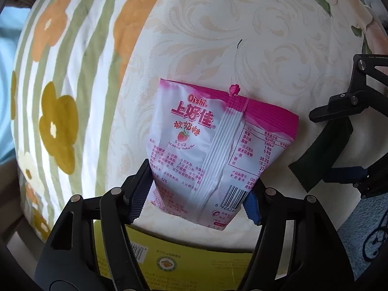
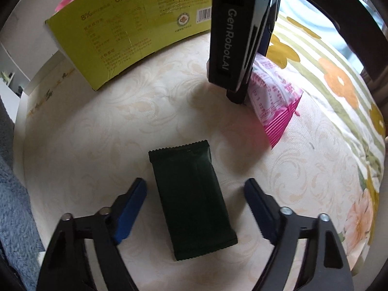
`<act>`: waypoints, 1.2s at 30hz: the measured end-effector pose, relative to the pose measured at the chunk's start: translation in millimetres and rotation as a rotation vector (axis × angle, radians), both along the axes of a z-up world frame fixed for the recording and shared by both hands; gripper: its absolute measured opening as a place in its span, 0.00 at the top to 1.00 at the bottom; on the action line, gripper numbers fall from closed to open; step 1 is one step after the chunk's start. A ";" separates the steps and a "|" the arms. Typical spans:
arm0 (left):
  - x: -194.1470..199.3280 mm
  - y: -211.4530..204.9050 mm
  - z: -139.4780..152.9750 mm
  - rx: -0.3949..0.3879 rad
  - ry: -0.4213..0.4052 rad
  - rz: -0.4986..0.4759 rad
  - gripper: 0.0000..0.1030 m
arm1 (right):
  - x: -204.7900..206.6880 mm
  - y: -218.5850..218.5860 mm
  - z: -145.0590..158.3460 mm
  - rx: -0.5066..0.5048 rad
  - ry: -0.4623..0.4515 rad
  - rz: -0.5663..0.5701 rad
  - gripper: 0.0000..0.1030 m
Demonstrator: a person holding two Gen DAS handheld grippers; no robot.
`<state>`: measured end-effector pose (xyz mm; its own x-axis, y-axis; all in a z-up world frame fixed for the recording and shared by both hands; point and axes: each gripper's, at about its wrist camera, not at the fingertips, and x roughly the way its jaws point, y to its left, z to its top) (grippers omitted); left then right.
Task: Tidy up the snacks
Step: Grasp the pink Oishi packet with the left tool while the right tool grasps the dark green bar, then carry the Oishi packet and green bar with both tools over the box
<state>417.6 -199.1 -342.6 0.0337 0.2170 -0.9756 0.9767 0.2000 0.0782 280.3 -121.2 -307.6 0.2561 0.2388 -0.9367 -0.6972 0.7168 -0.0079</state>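
A pink and white Oishi candy bag [image 1: 213,145] lies on the cream patterned cloth, its lower end between the blue pads of my left gripper [image 1: 194,201], whose jaws touch both its sides. The bag also shows in the right wrist view [image 2: 274,99] under the left gripper body [image 2: 237,36]. A dark green snack packet [image 2: 191,201] lies flat between the spread fingers of my right gripper [image 2: 196,206], which is open and not touching it. The packet [image 1: 322,155] and the right gripper [image 1: 339,145] also show at the right of the left wrist view.
A yellow-green carton [image 2: 126,34] lies on its side at the far edge of the cloth; it also shows below the left gripper [image 1: 181,262]. A striped floral quilt [image 1: 63,92] lies beside the cloth. A grey-blue fluffy fabric [image 2: 12,194] borders the near left.
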 end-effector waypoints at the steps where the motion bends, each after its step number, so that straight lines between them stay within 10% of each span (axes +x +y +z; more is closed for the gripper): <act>1: -0.6 -0.2 2.2 -0.006 -0.004 0.001 0.46 | -1.1 0.4 1.0 0.003 0.000 0.005 0.37; 5: -0.7 1.6 6.6 -0.014 -0.016 0.008 0.52 | -1.5 0.4 4.3 -0.001 -0.002 0.005 0.60; 19: -12.0 1.2 44.2 -0.071 -0.078 0.063 0.52 | -3.2 -9.4 32.8 0.038 -0.030 -0.089 0.61; 36: -35.9 68.5 190.8 -0.309 -0.267 0.396 0.52 | -6.1 -22.9 144.4 0.149 -0.174 -0.142 0.61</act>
<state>381.7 -130.7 -151.8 0.2622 -0.0306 -0.9645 0.7770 0.5994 0.1922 274.2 -144.1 -163.2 0.4509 0.3208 -0.8329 -0.5873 0.8093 -0.0062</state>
